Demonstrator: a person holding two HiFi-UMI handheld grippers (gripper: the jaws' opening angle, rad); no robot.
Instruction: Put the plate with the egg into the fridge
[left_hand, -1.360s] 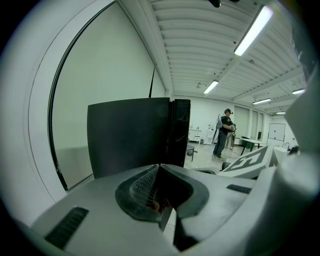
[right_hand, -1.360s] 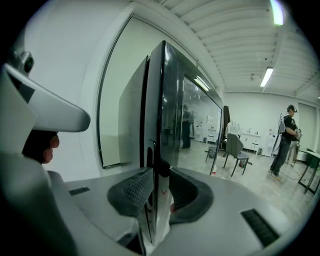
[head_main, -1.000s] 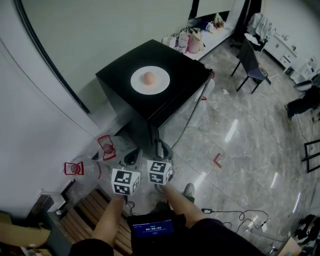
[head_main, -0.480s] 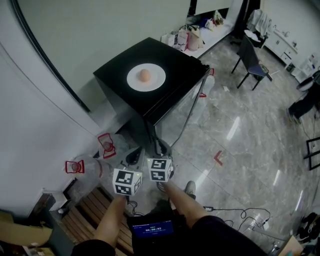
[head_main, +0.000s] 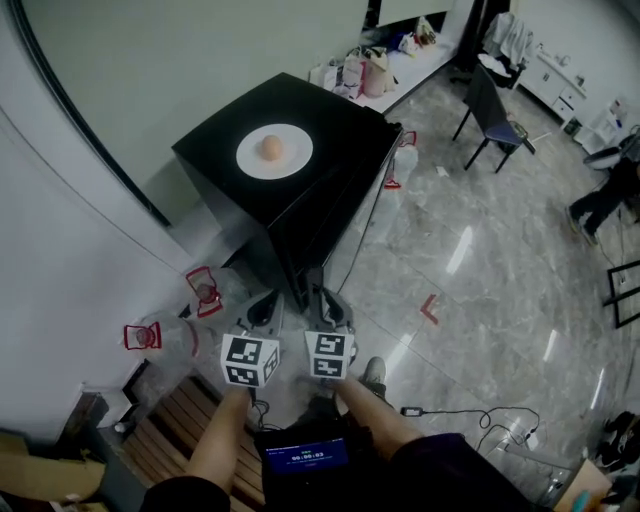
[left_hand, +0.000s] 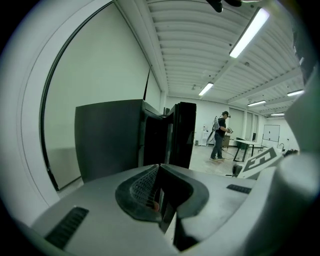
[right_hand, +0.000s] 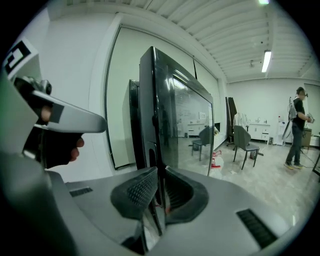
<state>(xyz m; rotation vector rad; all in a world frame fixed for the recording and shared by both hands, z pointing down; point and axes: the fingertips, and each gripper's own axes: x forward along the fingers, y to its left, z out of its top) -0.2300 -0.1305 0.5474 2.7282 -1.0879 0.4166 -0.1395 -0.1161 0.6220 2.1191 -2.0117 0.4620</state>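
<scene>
A white plate with a brown egg sits on top of the black fridge. My right gripper is at the front corner of the fridge. In the right gripper view its jaws have just been closing, and the upright edge of the glass fridge door stands between the pads. My left gripper hangs just left of it, shut with nothing in it. In the left gripper view the fridge shows a dark gap beside its door.
Two clear jugs with red handles stand by the wall at the left. Wooden slats lie near my feet, cables trail on the floor. A chair, bags and a person are further off.
My right gripper has drawn back toward me and a little to the right. The left gripper has kept its place. The fridge now sits further left in the head view.
</scene>
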